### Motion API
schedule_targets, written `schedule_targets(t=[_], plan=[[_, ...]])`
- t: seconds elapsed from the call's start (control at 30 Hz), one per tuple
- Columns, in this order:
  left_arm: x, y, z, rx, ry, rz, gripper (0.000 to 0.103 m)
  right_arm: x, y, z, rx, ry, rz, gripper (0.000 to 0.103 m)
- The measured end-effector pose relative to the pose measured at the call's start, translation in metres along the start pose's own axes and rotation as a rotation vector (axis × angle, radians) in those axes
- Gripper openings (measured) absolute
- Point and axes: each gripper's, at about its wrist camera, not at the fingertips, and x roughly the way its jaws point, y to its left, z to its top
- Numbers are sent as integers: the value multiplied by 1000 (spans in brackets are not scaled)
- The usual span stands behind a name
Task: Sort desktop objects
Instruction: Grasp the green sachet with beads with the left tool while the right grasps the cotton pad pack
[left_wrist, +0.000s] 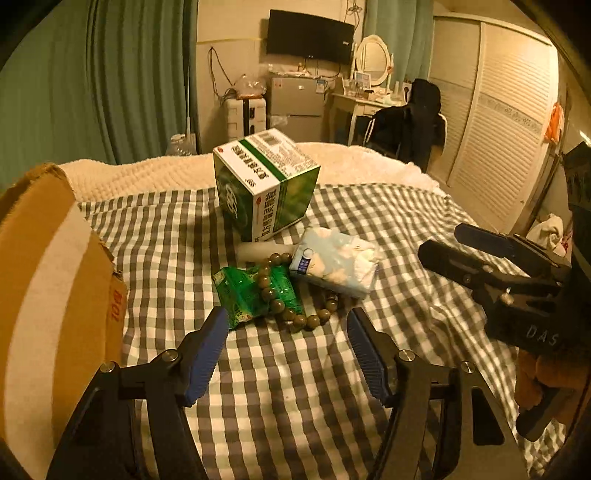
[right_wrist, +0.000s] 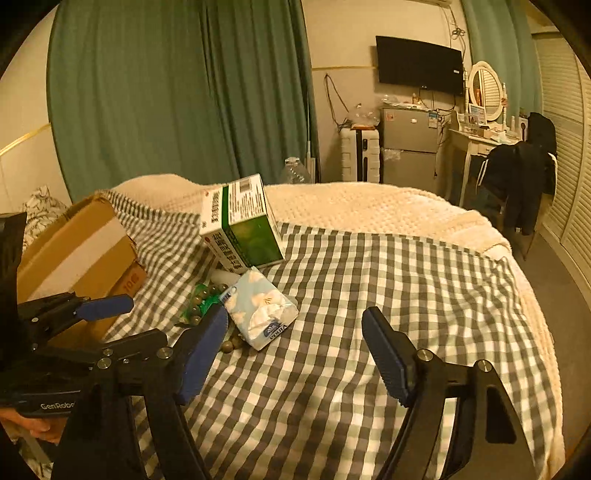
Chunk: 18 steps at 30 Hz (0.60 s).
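**Both grippers lining up on the pile; nothing gripped yet**

The pile is sitting mid-sheet (left_wrist: 280, 387), checked cloth under it, with the carton (left_wrist: 48, 280) lying at its left edge.

- Bracelet (left_wrist: 284, 295): loop of beads, draping half over the sachet (left_wrist: 255, 295) and half onto the cloth. No true long axis; the loop is stretching roughly away from the left gripper (left_wrist: 286, 354).
- Sachet: flat, crumpled, long axis running near-to-far, slightly slanted.
- Tissue pack (right_wrist: 258, 310): flat, long axis running diagonally, one end toward the right gripper (right_wrist: 295, 354); in the left view it is touching the beads.
- Box (left_wrist: 264, 184): behind the rest, tilting on one edge, a corner pointing at the left camera.

Left gripper: jaws standing apart, bracketing the bracelet's near arc, pads clear of it. Right gripper: jaws apart over bare sheet, its left finger beside the tissue pack, holding nothing.

Judgement: beads are lying on top, so they are best taken first, pinched across one strand rather than the whole loop. Tissue pack is best taken across its short side. Risk: beads dragging the sachet along.
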Motion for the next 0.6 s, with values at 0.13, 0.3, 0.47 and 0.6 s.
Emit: schedule_targets(t=[0.13, 0.3, 0.47, 0.6], plan=[[15, 1, 0, 10, 23, -3, 69, 22, 2, -1, -39, 43, 15, 75], [30, 2, 0, 14, 46, 1, 69, 46, 4, 5, -42, 64, 53, 75], [45, 5, 0, 2, 59, 21, 69, 77, 8, 2, -38, 130, 54, 75], [60, 6, 2, -18, 64, 4, 69, 87, 3, 0, 17, 154, 129, 74]])
